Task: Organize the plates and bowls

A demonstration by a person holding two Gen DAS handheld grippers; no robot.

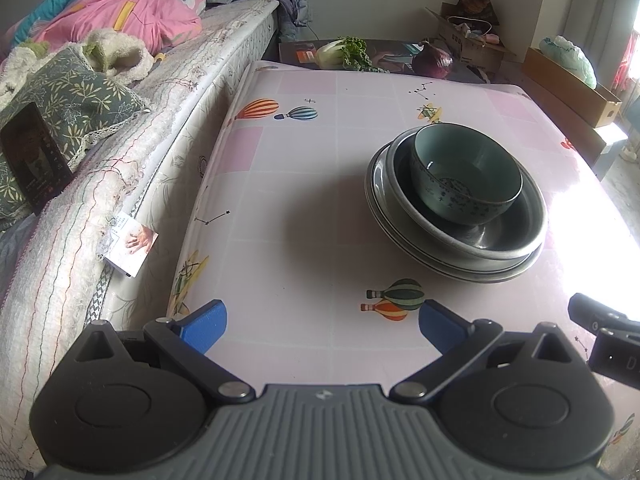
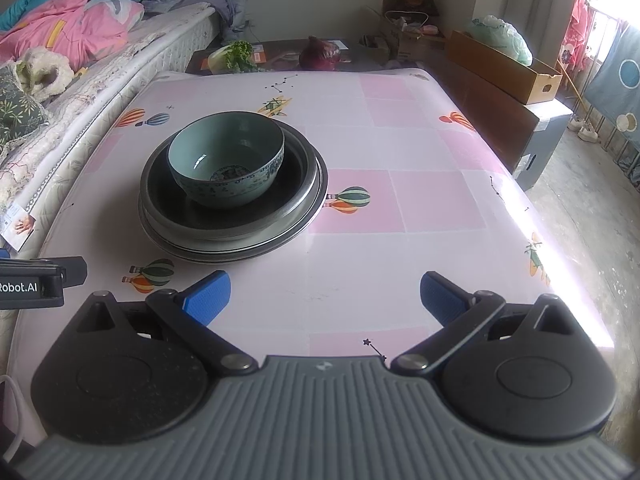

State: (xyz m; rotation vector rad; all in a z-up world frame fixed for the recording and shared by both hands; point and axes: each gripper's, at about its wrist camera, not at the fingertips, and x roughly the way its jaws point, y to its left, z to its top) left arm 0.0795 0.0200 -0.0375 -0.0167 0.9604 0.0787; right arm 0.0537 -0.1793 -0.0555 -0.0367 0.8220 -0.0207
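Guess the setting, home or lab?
Likely a home bedroom: a quilted white mattress with pink patterned bedding beside the balloon-print pink table, and open brown cardboard boxes along the wall.

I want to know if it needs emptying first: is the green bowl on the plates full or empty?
Empty. Both wrist views look straight into the green bowl; its bare glazed inside shows down to the bottom. It sits upright on the stacked plates.

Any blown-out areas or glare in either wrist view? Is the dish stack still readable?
Left wrist: the table is blown out white along its right edge, but the green bowl and the plates under it stay readable. Right wrist: the window top right is overexposed and glare runs down the table's right edge; the stack is evenly lit, with fisheye bending at the borders.
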